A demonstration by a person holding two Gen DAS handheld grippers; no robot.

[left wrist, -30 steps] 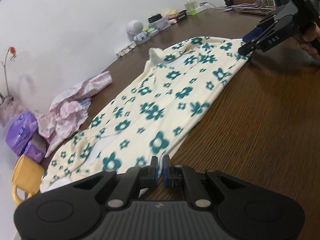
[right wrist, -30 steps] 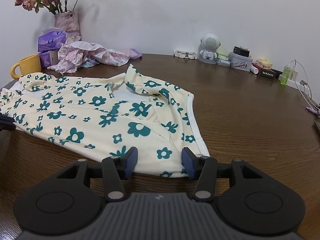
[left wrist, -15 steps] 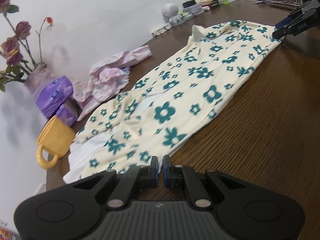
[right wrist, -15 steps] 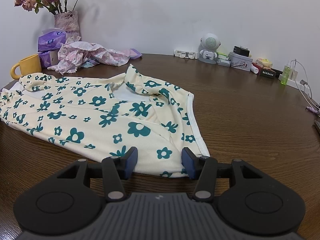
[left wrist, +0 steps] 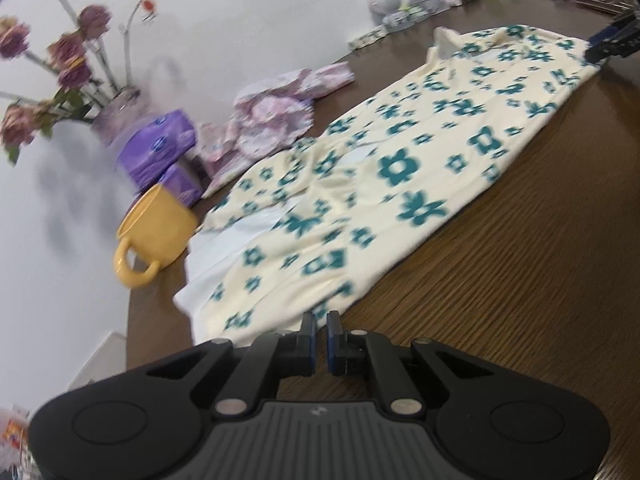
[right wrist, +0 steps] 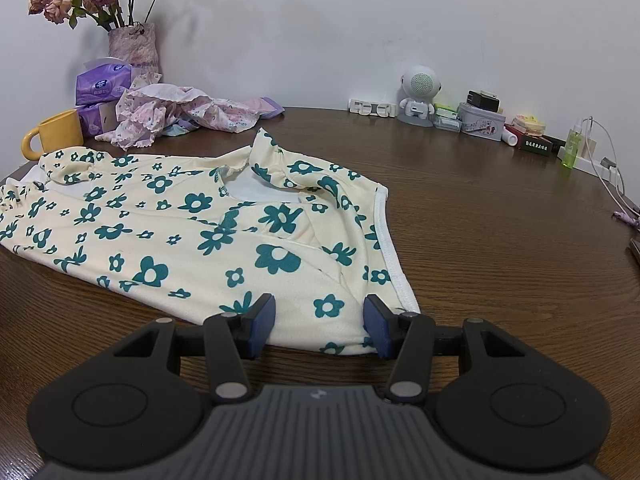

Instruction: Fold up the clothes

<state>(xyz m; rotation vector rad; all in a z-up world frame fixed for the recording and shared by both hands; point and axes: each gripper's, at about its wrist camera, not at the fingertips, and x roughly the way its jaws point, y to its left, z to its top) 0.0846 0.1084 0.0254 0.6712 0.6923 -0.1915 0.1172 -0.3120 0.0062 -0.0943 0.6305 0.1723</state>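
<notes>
A cream garment with teal flowers (left wrist: pixel 400 184) lies spread flat along the brown wooden table (left wrist: pixel 520 260). My left gripper (left wrist: pixel 319 322) is shut with nothing visible between its pads. Its tips sit at the garment's near edge, by the end next to the yellow mug (left wrist: pixel 156 224). In the right wrist view the same garment (right wrist: pixel 180 220) stretches away to the left. My right gripper (right wrist: pixel 320 314) stands open, and the garment's hemmed corner lies between and below its fingers without being pinched. That right gripper (left wrist: pixel 612 40) also shows at the garment's far end in the left wrist view.
A crumpled pink floral cloth (right wrist: pixel 176 114), purple tissue packs (right wrist: pixel 102 88), the mug (right wrist: pixel 56 132) and a vase of dried roses (right wrist: pixel 132 44) crowd the back left. A white robot-shaped speaker (right wrist: pixel 418 92), small boxes and cables line the back right. The table edge (left wrist: pixel 132 320) runs beside the mug.
My left gripper has travelled along the garment's near edge toward the mug end, staying shut, and has left the right wrist view. The right gripper and the garment have not moved.
</notes>
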